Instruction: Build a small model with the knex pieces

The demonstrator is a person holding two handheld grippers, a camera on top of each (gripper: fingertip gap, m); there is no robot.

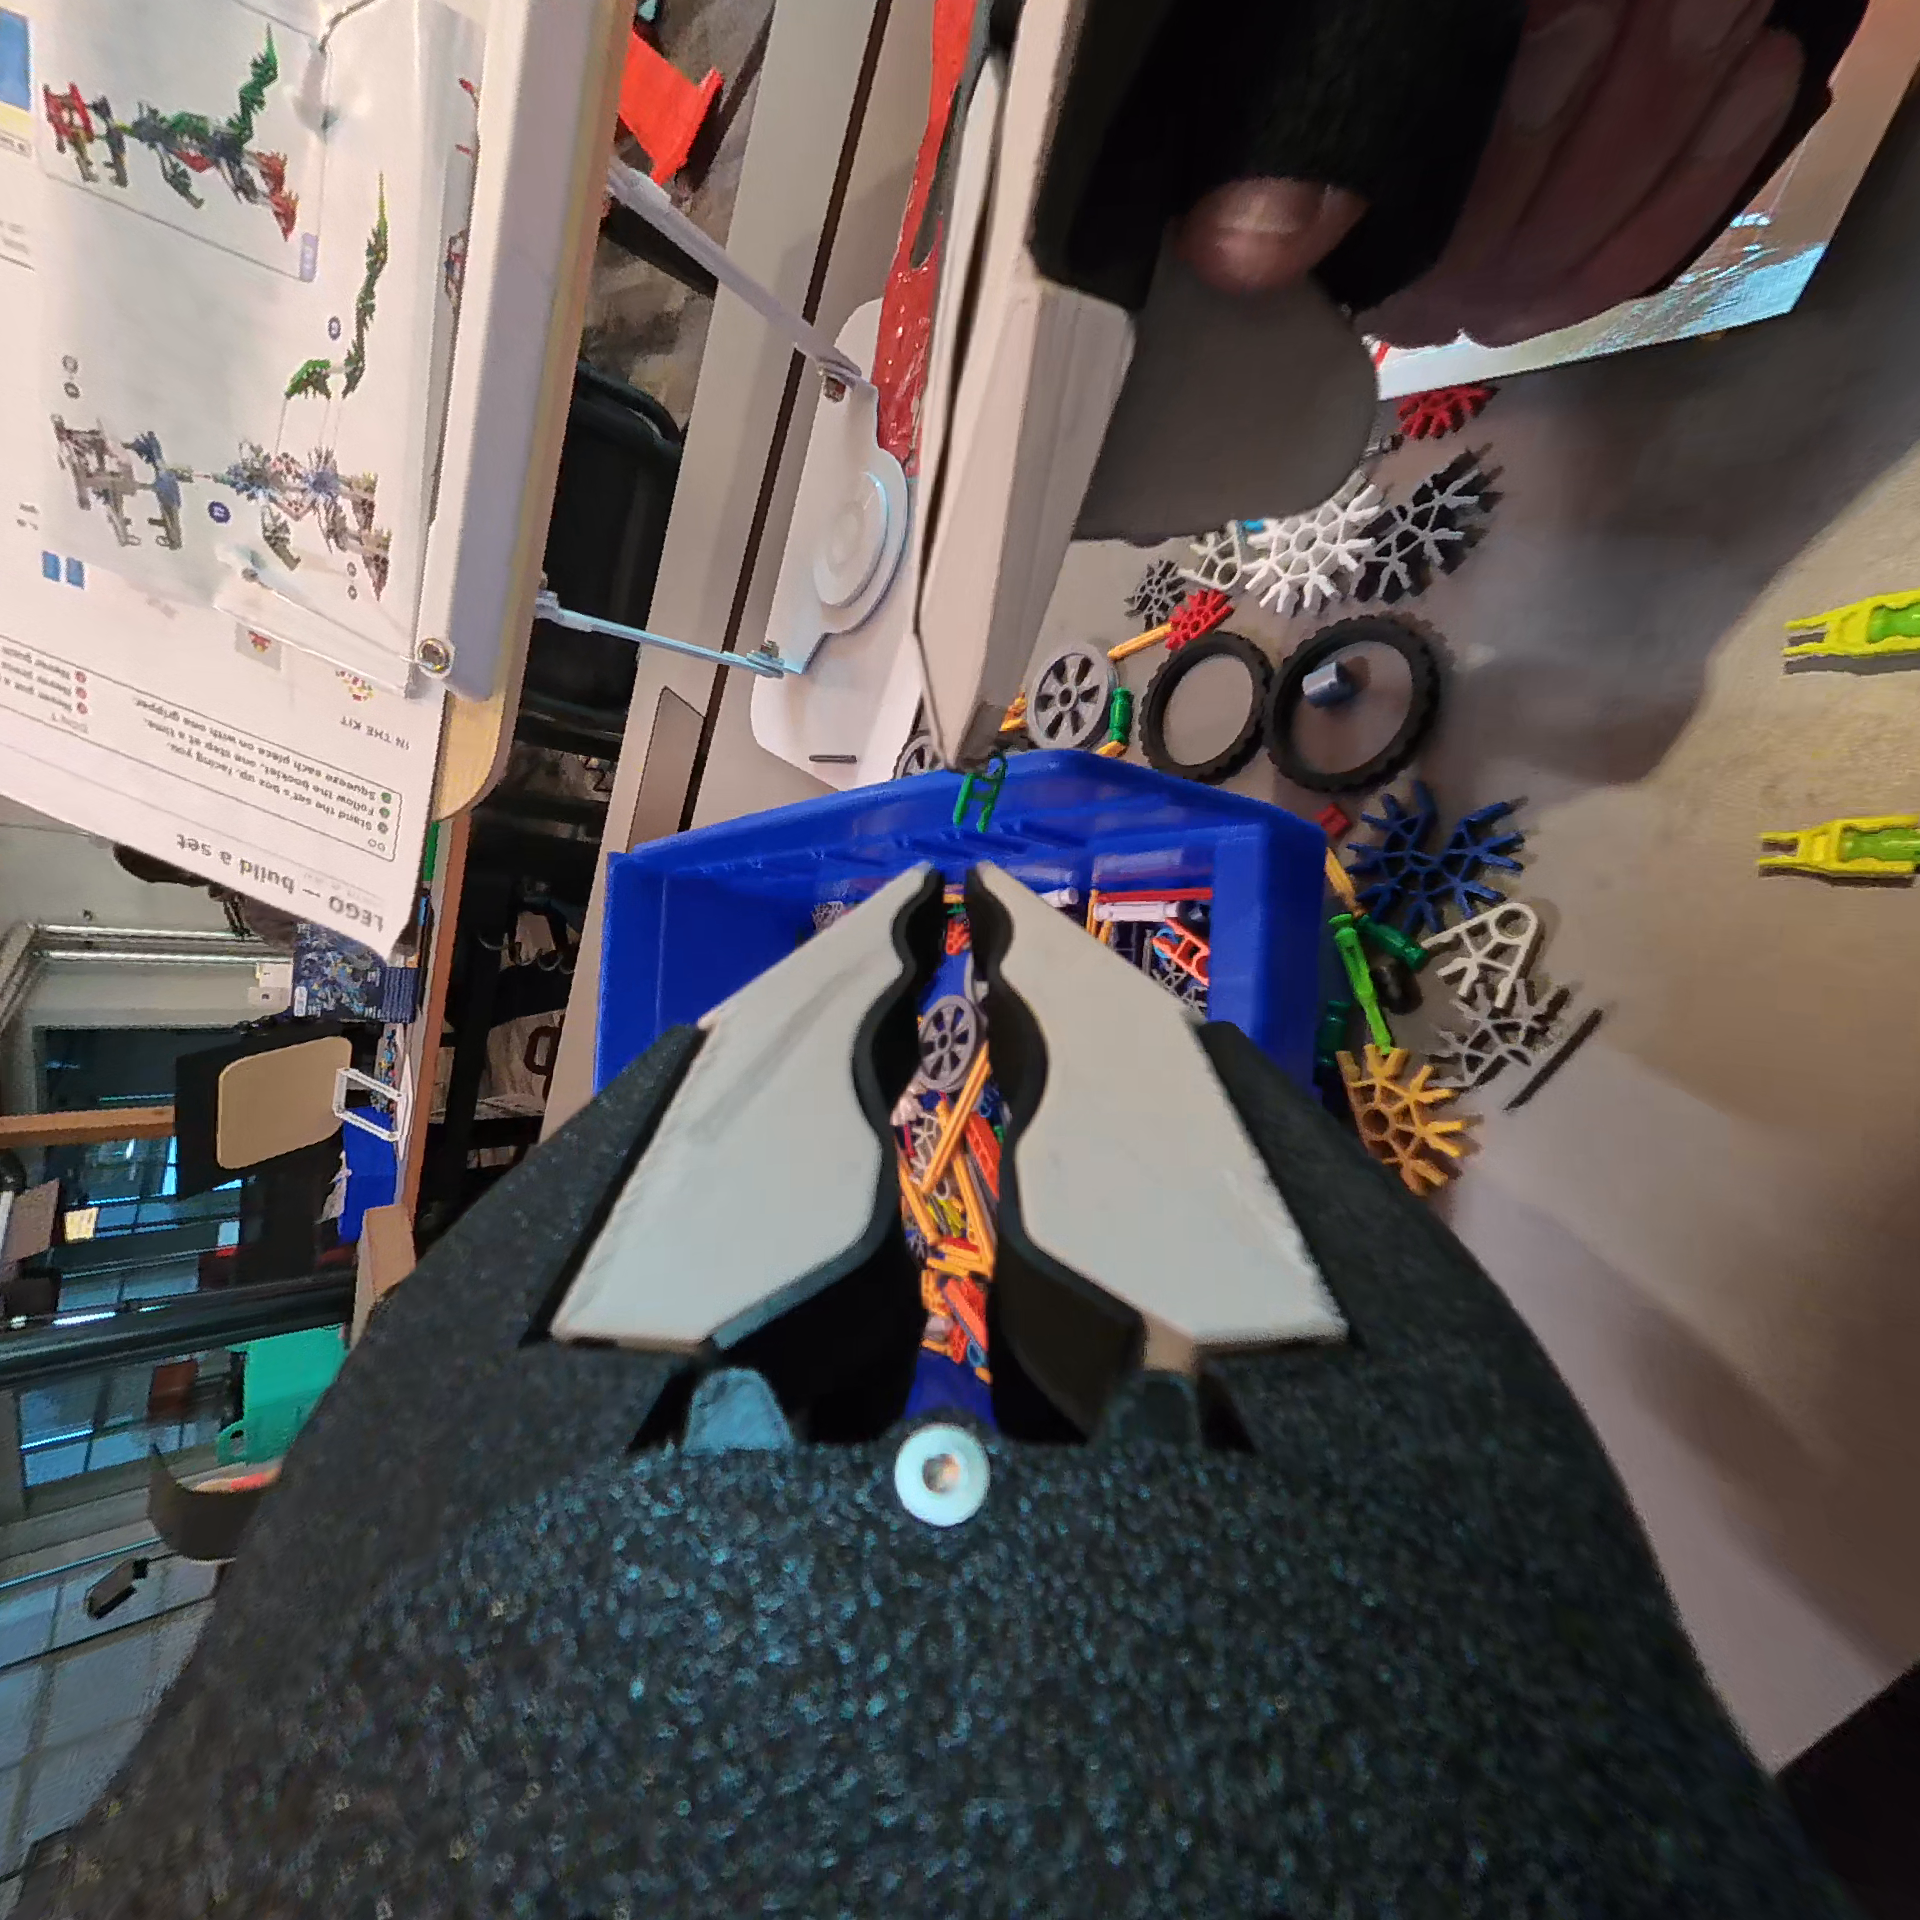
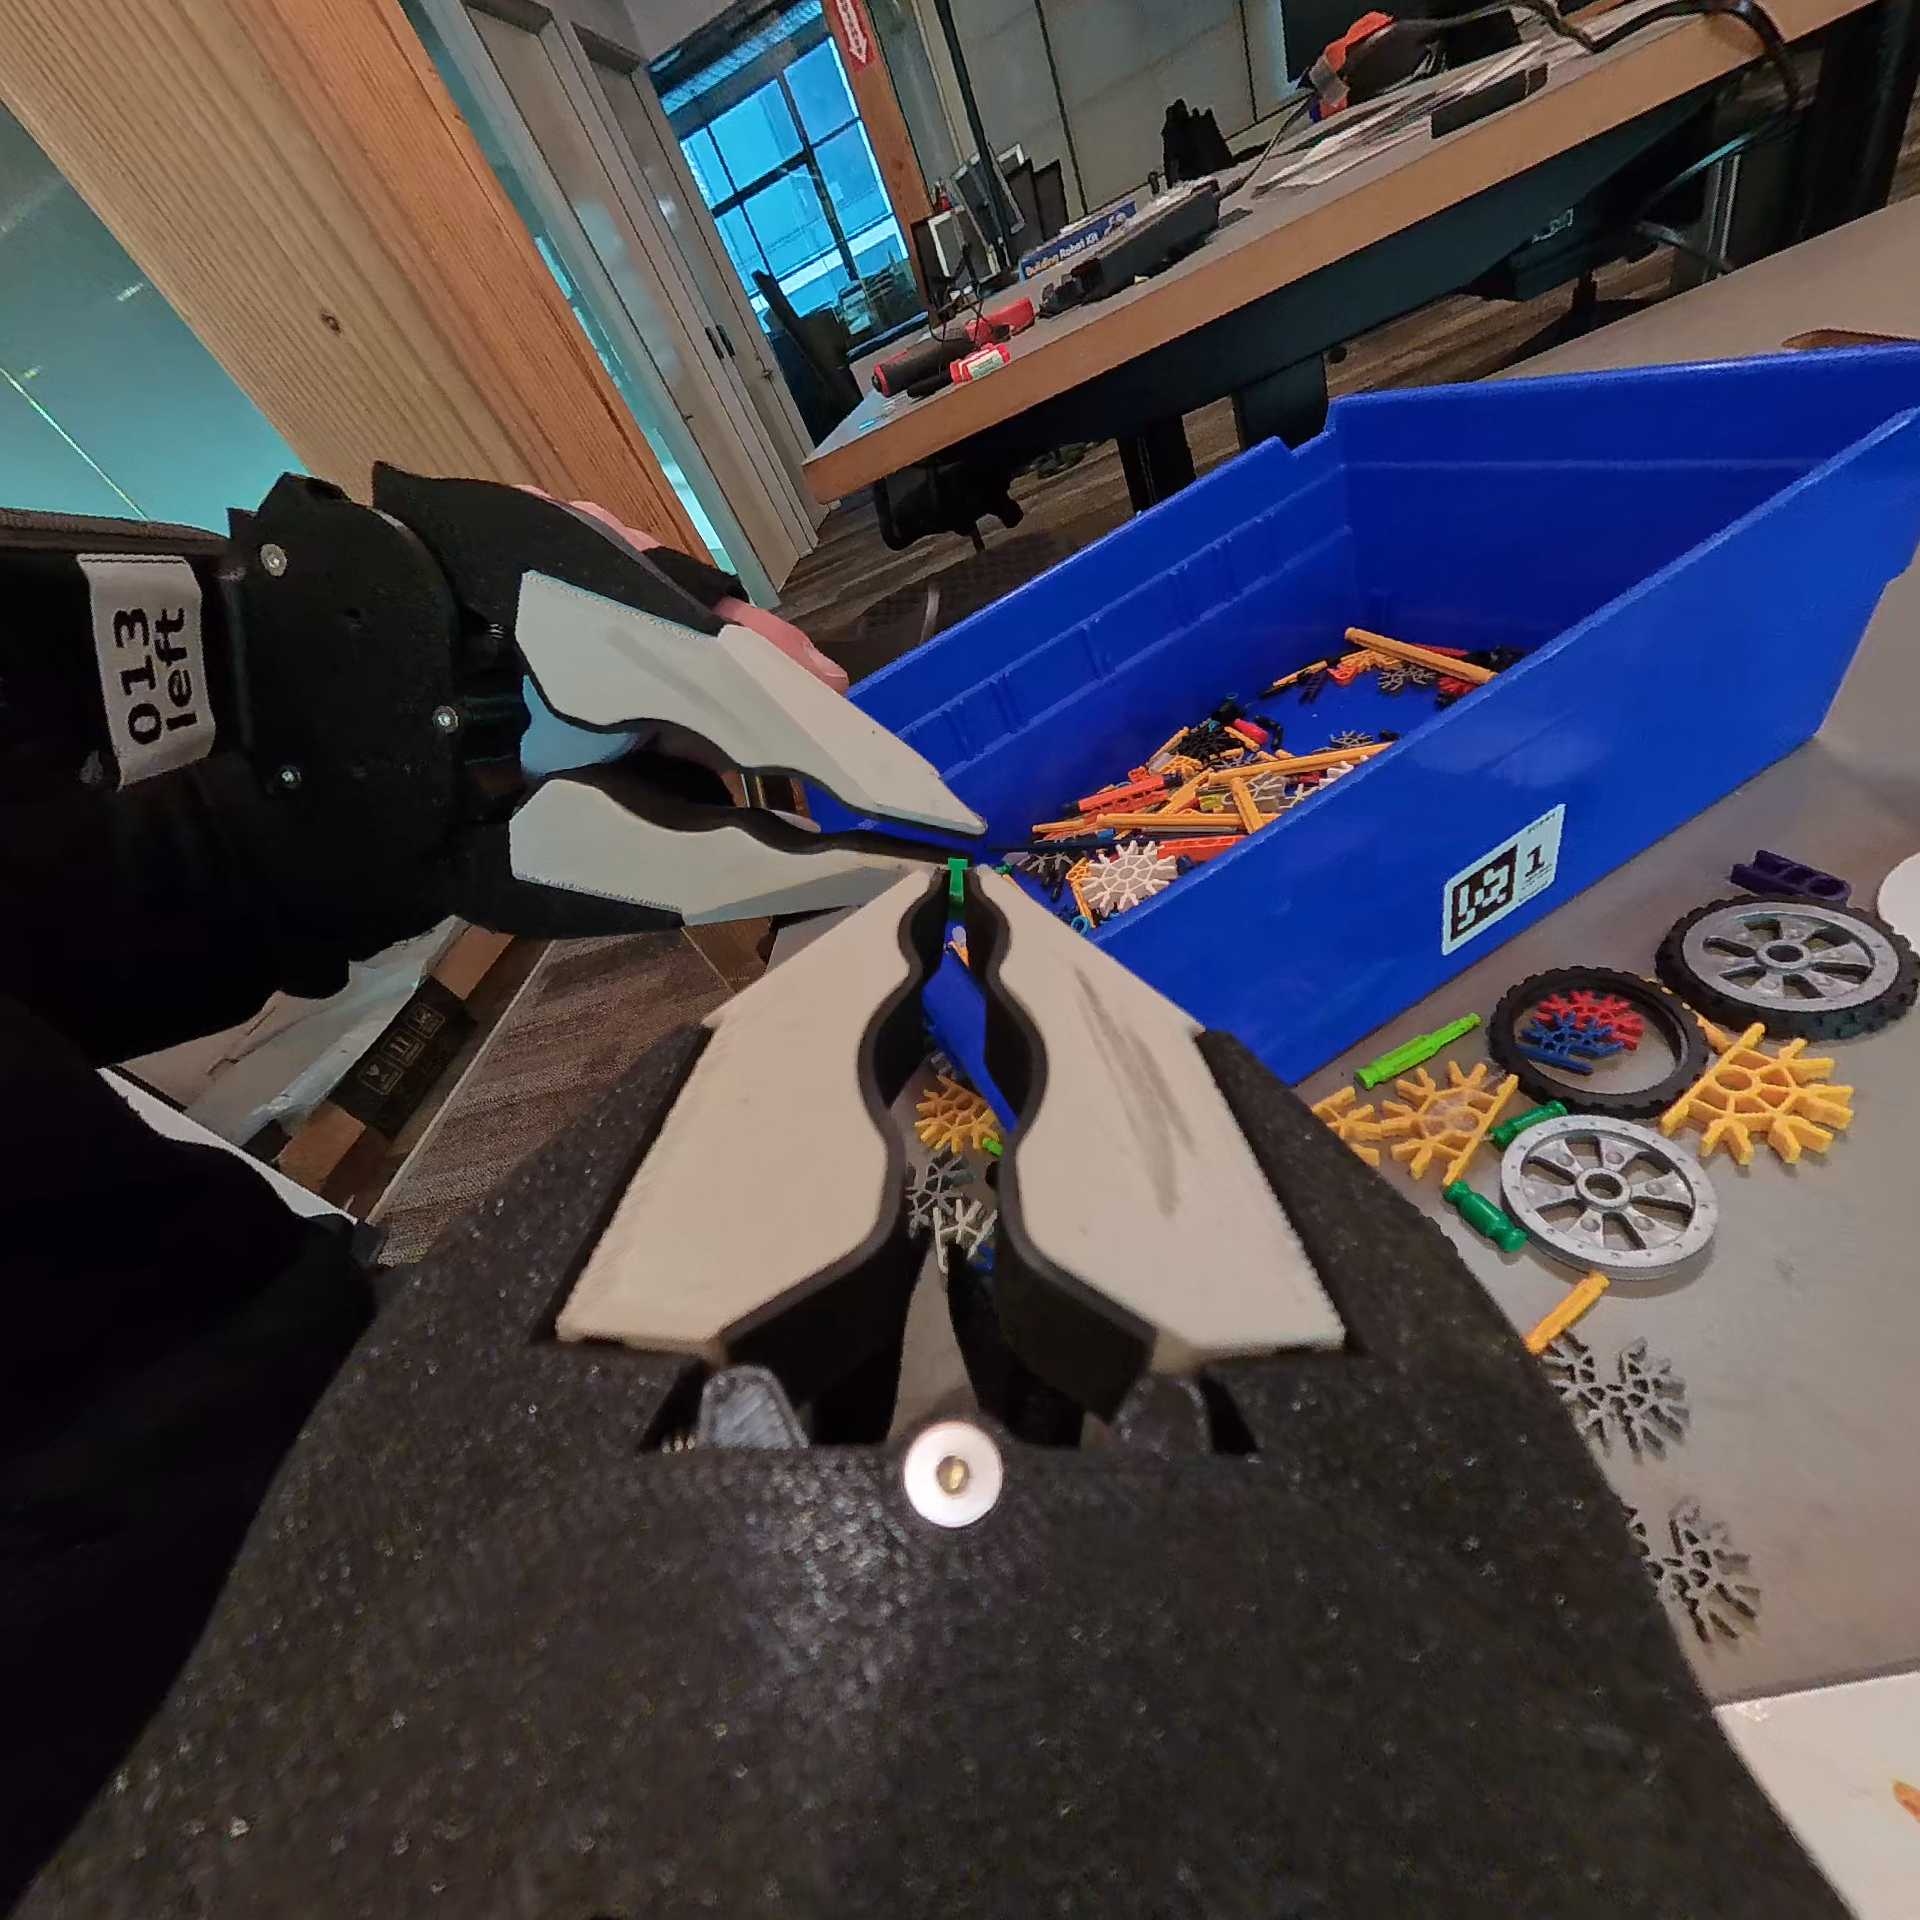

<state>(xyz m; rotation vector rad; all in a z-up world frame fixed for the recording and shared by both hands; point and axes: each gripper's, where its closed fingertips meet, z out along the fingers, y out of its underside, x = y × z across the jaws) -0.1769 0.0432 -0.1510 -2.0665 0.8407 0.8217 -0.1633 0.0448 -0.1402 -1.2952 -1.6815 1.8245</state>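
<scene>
My left gripper (image 1: 953, 881) hovers over a blue bin (image 1: 1039, 821) of mixed plastic rods and connectors. In the right wrist view the left gripper (image 2: 961, 840) comes in from the left at the bin's near corner (image 2: 1351, 935), with its jaws nearly closed on what looks like a thin black rod (image 2: 1039, 848). My right gripper (image 2: 953, 883) is shut on a small green connector (image 2: 957, 878), and its tips almost touch the left gripper's tips. In the left wrist view the right gripper (image 1: 961, 743) shows above the bin, with the green connector (image 1: 982, 795) at its tips.
Loose parts lie on the grey table (image 2: 1818, 1403) beside the bin: grey wheels (image 2: 1608, 1195), a black tyre (image 2: 1600, 1039), yellow connectors (image 2: 1756, 1101) and grey snowflake pieces (image 2: 1621, 1392). An instruction sheet (image 1: 208, 416) hangs on a board. A second table (image 2: 1247, 270) stands behind. Only a small space, under 4 cm, lies between the two pairs of fingers.
</scene>
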